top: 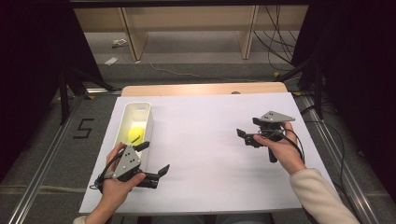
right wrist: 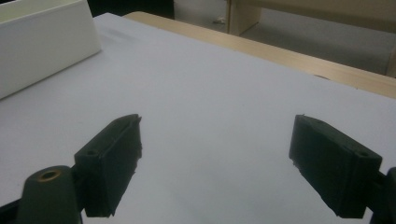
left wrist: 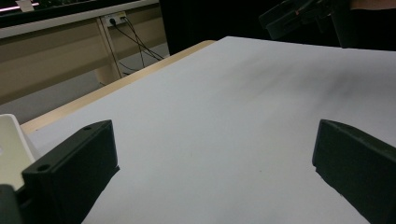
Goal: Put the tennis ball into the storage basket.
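Observation:
My left gripper is held low at the front left of the white-covered table, open, with nothing between its jaws. In the left gripper view the jaws of my left gripper stand wide apart over bare white surface. My right gripper hovers at the right of the table, pointing left, also open and empty. Its own view shows my right gripper with jaws spread above the sheet. A narrow white bin lies along the left side, and a yellow object rests inside it.
The bin's corner sits just left of the left jaw, and the bin's wall is far left in the right gripper view. The right gripper appears far off. A wooden table edge runs along the back, with shelving behind.

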A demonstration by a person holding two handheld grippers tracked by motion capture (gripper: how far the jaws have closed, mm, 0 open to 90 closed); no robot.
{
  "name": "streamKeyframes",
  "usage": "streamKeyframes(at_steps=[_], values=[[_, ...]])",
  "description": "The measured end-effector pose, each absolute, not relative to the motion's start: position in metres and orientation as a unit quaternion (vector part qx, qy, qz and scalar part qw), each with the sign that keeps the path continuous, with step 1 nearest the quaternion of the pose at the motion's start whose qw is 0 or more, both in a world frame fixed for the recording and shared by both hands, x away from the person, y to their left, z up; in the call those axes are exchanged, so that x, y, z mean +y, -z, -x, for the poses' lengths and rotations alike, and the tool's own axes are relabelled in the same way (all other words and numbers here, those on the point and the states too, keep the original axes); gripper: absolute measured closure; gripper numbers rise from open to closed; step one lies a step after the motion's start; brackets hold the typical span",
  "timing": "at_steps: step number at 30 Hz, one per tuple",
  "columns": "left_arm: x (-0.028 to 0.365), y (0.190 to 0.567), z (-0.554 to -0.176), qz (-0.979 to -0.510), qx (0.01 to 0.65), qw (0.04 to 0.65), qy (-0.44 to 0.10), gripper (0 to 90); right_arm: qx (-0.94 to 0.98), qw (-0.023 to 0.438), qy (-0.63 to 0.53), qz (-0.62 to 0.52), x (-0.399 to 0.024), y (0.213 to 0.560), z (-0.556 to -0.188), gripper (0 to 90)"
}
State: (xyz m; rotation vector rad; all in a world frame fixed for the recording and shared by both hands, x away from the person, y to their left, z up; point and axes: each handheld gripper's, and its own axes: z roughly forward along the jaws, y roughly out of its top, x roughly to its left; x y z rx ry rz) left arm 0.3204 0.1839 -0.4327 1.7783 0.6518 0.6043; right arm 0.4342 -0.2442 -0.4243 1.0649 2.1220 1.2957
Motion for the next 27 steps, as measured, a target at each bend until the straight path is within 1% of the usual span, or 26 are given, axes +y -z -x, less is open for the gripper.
streamKeyframes(at_steps=[27], values=[[0.184,0.433,-0.32,-0.75,0.276,0.544,-0.254,0.0,0.766,0.216,-0.468,-0.383,-0.271,0.437,-0.396,17.4]])
